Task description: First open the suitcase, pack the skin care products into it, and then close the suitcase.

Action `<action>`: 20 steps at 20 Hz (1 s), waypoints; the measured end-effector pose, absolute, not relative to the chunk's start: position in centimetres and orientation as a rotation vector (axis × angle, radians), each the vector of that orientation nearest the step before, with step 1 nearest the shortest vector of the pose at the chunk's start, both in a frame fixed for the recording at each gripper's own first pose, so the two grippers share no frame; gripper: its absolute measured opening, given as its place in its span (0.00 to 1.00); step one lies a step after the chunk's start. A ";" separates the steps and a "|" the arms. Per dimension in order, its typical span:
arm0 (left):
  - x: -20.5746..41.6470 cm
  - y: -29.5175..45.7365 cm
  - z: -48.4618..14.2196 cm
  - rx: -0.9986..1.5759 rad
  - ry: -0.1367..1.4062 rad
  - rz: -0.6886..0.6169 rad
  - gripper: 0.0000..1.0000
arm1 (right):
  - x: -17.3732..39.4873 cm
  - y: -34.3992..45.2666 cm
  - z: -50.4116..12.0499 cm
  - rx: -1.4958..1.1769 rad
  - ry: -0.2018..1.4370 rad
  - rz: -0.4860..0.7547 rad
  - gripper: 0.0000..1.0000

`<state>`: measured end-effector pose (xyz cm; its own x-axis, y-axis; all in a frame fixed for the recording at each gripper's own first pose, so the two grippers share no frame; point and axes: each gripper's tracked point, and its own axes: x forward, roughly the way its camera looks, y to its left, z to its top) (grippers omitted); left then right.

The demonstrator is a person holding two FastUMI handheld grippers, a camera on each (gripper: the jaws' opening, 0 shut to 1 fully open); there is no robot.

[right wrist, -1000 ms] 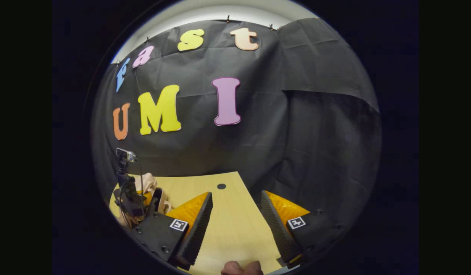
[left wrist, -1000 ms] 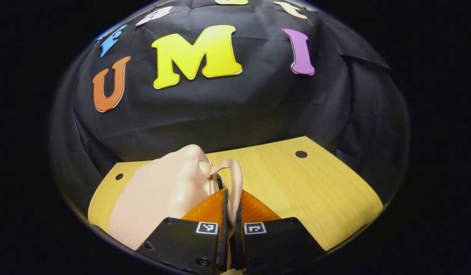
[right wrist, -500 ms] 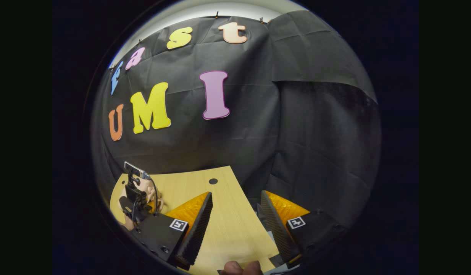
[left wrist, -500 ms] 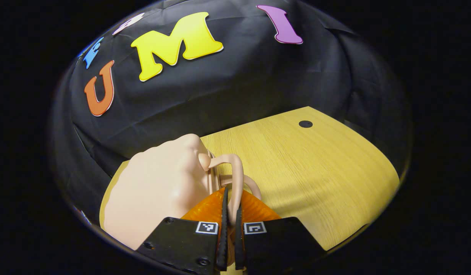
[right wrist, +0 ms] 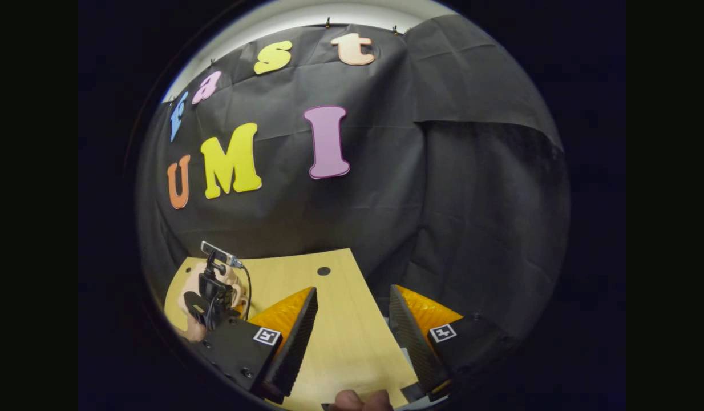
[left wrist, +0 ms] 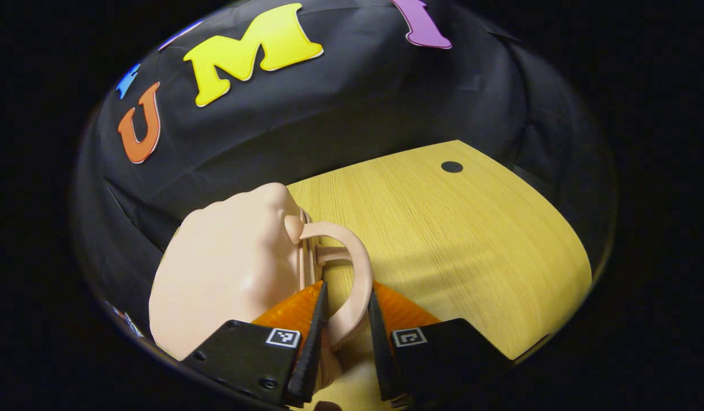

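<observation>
A small peach suitcase lies closed on the wooden table, its curved carry handle arching toward me. My left gripper is open, its two fingers standing on either side of the handle's lower end with the handle between them. In the right gripper view the suitcase sits at the table's far left, with the left gripper and its camera mount over it. My right gripper is open above the bare tabletop, with nothing between its fingers.
The black cloth wall runs close behind the table. A dark round hole marks the tabletop near its far right corner. The table's right edge passes under the right gripper. A fingertip shows at the bottom of the right gripper view.
The left gripper was shut on the suitcase handle; its fingers have now spread apart. The left gripper view has tipped down toward the table. The right gripper has barely moved.
</observation>
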<state>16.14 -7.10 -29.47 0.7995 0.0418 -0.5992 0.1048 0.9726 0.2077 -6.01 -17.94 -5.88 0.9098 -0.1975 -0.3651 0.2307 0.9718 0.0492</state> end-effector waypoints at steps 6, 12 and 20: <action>14.2 -6.7 -19.4 0.129 0.445 -0.030 0.79 | -2.6 -11.6 -3.9 0.028 0.320 -0.062 0.76; 11.3 -2.8 -3.2 0.073 0.097 -0.016 0.95 | 1.3 -2.7 3.3 -0.011 0.156 0.069 0.81; 7.7 2.3 9.2 -0.056 -0.107 -0.044 0.92 | 3.2 3.4 12.4 0.044 -0.062 -0.010 0.77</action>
